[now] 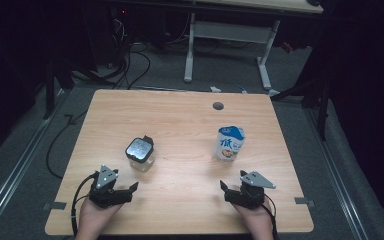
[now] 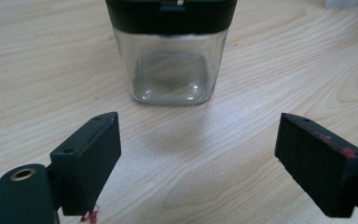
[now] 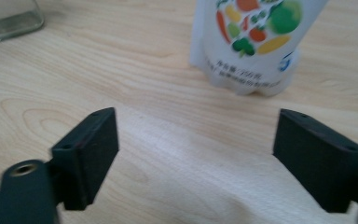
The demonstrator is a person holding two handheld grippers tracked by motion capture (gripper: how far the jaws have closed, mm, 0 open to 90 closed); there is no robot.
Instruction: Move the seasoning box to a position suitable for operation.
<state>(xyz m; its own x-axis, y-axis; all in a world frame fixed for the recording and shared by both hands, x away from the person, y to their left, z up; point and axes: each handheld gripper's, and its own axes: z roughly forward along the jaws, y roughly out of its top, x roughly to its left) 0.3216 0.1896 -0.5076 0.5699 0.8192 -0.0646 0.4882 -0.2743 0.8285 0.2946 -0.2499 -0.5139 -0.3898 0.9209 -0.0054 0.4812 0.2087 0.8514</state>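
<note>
Left tongs [image 2: 196,154] gape released before the glass jar [image 2: 170,56]. Right tongs [image 3: 196,154] gape released before the pouch [image 3: 254,42], both apart on the counter [image 1: 180,120].

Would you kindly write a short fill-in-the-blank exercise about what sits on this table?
1. The glass jar has a ____ lid.
2. The left gripper faces the jar with its jaws ____.
3. The pouch stands in front of the ____ gripper.
4. Both things stand on a ____ table.

Missing words: black; open; right; wooden

Probably a lab: dark curtains [image 1: 10,60], floor cables [image 1: 130,65], bare wooden table [image 1: 180,125].
</note>
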